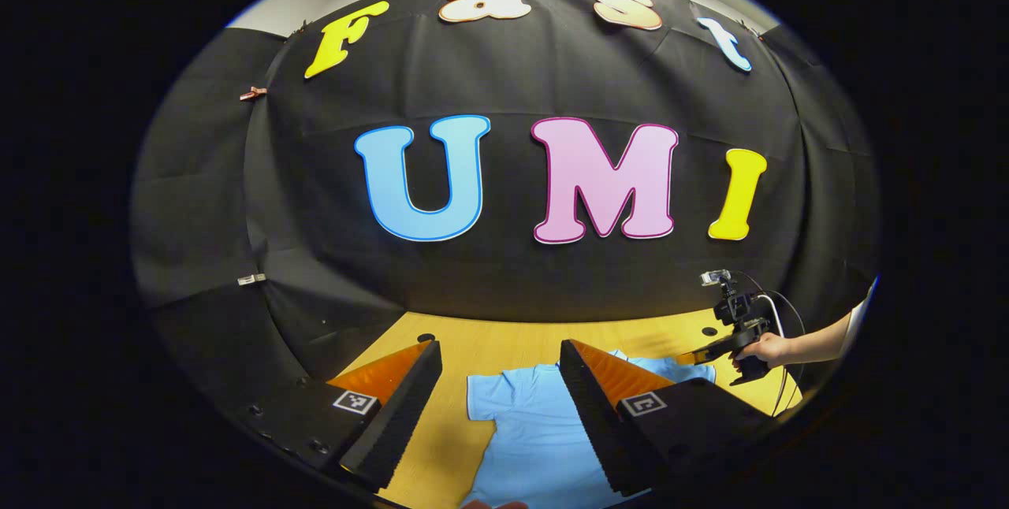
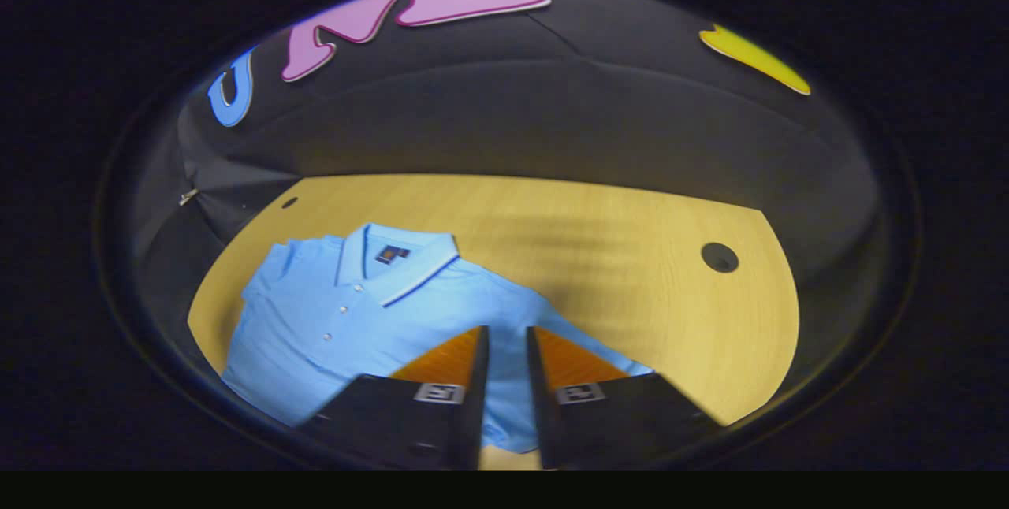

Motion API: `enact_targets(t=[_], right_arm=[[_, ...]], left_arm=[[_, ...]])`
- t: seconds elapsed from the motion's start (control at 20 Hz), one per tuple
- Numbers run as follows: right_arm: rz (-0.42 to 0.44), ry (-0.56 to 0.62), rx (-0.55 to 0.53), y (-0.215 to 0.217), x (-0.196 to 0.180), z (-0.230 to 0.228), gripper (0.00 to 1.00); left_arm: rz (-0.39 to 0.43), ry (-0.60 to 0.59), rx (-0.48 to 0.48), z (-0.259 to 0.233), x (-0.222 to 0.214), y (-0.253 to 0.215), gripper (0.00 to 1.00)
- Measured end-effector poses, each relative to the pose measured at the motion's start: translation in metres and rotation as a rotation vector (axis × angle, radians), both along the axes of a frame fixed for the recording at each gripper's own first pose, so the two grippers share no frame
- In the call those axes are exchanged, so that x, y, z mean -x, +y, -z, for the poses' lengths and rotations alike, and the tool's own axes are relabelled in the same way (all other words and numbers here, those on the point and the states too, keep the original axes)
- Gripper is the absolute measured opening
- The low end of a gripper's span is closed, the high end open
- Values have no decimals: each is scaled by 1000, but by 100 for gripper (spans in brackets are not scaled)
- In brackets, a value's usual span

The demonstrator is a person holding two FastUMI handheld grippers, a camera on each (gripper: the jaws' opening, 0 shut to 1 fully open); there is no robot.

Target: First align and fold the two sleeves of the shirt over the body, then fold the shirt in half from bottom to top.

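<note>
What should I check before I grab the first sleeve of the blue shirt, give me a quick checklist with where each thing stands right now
1. Shirt lies flat on the table, collar up, buttons showing: ok.
2. Sleeves folded over the body: not ok, the sleeve near the right tool is spread out.
3. Left tool open and ready: ok, fingers wide apart above the shirt.
4. Right tool on the sleeve: cannot tell, its fingers stand close together over the cloth but a gap shows.
5. Table beside the shirt free for folding: ok.
6. Bottom hem lying straight: cannot tell, the tools hide it.
</note>
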State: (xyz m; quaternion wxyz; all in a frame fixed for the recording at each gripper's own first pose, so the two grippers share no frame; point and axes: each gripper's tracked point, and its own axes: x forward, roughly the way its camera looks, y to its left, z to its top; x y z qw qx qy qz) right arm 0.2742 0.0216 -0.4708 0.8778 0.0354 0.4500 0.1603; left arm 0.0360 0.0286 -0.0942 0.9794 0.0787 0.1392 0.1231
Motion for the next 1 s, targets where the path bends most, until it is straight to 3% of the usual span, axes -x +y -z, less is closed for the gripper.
enact_targets(t=[0.05, 0.15, 0.3, 0.45, 0.65, 0.7, 0.75, 0.85, 0.9, 1.0], right_arm=[[13, 7, 44, -15, 2, 6, 57], [36, 25, 89, -38, 7, 17, 63], [92, 79, 99, -56, 16, 33, 96], [124, 134, 80, -61, 24, 50, 99], [151, 120, 74, -59, 13, 51, 99], [132, 109, 106, -60, 15, 51, 92], [104, 103, 99, -52, 18, 50, 92], [78, 100, 95, -40, 20, 49, 60], [76, 99, 88, -36, 20, 50, 56], [111, 101, 55, -32, 17, 48, 24]], left_arm=[[-2, 1, 7, 1, 0, 0, 97], [-6, 9, 21, 6, -1, 1, 96], [5, 13, 25, 8, -5, -3, 96], [24, 18, 8, 8, -10, -9, 96], [40, 32, -7, 12, -14, -15, 96], [41, 33, -6, 13, -14, -15, 96], [42, 32, -4, 13, -15, -17, 96], [43, 28, -4, 11, -16, -18, 96], [44, 27, -6, 11, -16, -18, 96], [47, 27, -12, 11, -17, -18, 96]])
